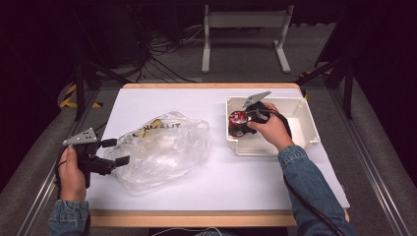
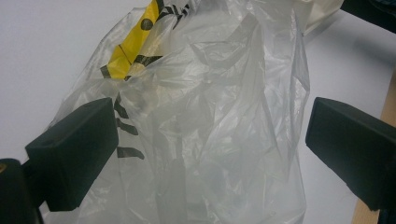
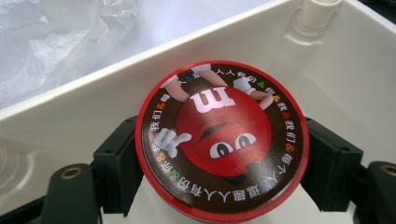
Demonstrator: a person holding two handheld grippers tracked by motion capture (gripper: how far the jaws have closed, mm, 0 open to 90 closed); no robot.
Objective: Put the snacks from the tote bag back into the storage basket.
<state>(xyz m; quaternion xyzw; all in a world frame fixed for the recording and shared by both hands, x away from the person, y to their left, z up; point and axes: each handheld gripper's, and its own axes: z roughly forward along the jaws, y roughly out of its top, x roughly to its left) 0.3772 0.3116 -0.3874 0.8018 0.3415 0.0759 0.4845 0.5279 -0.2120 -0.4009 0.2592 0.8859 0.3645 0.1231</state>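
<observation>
- A white table (image 1: 206, 184) stands on grey floor (image 1: 236, 59) in a dark room.
- The right gripper (image 1: 244, 119) squeezes a red candy tin (image 3: 219, 140) inside the white tub (image 1: 305, 129).
- Left of the tub, the left gripper (image 1: 115, 151) gapes wide around a clear plastic bag (image 1: 164, 147).
</observation>
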